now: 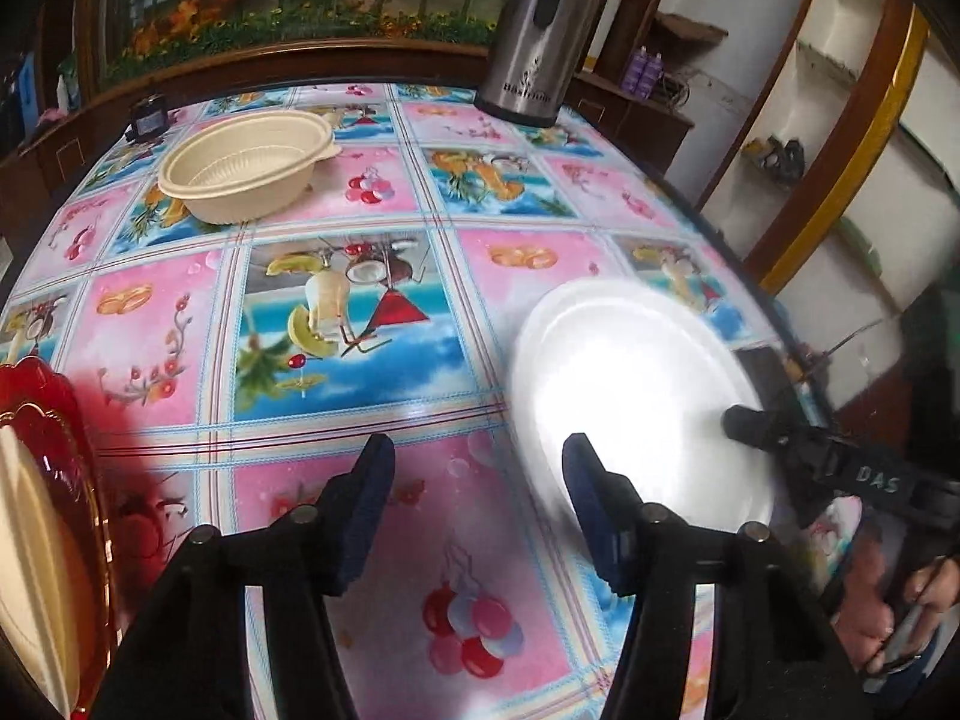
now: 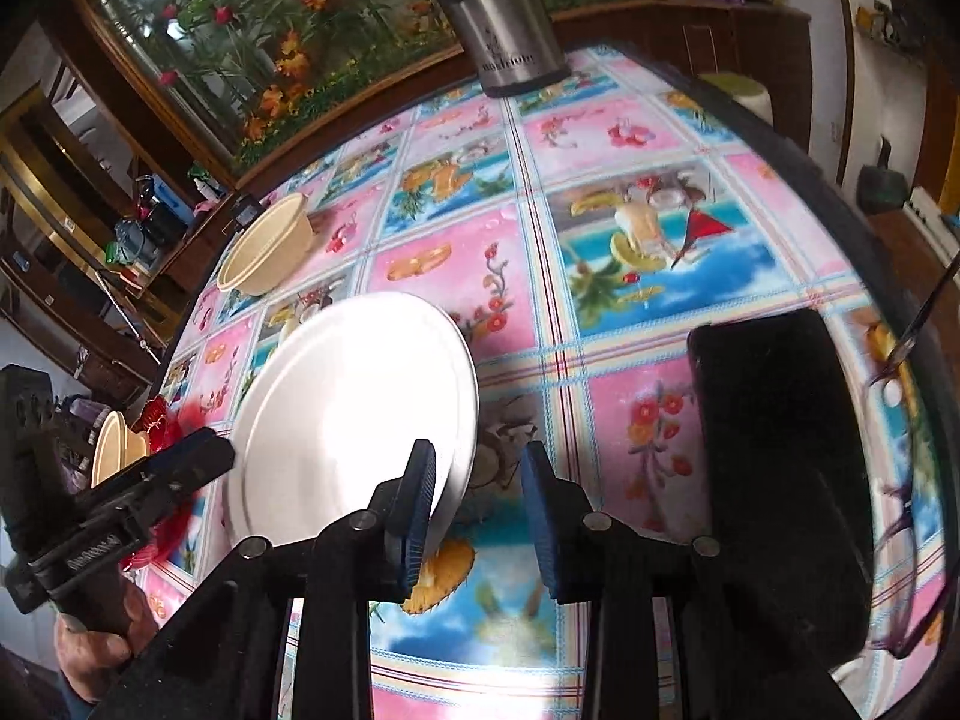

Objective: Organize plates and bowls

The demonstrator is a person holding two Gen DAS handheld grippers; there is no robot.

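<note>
White plate [image 2: 354,408] rim prob. between right claw [image 2: 480,516] pads, apparently ungripped; left claw [image 1: 477,516] released.

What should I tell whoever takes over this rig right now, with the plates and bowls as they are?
Left gripper: open, nothing between its fingers, at one rim of the white plate.
Right gripper: jaws narrowly apart, only tablecloth showing between them, at the plate's opposite rim; no grip visible.
Beige bowl: alone at the table's far side.
Red plate: at the left edge, carrying beige dishware.
Done: that red-plate stack looks started.
Left: probably gather the white plate and the beige bowl.
</note>
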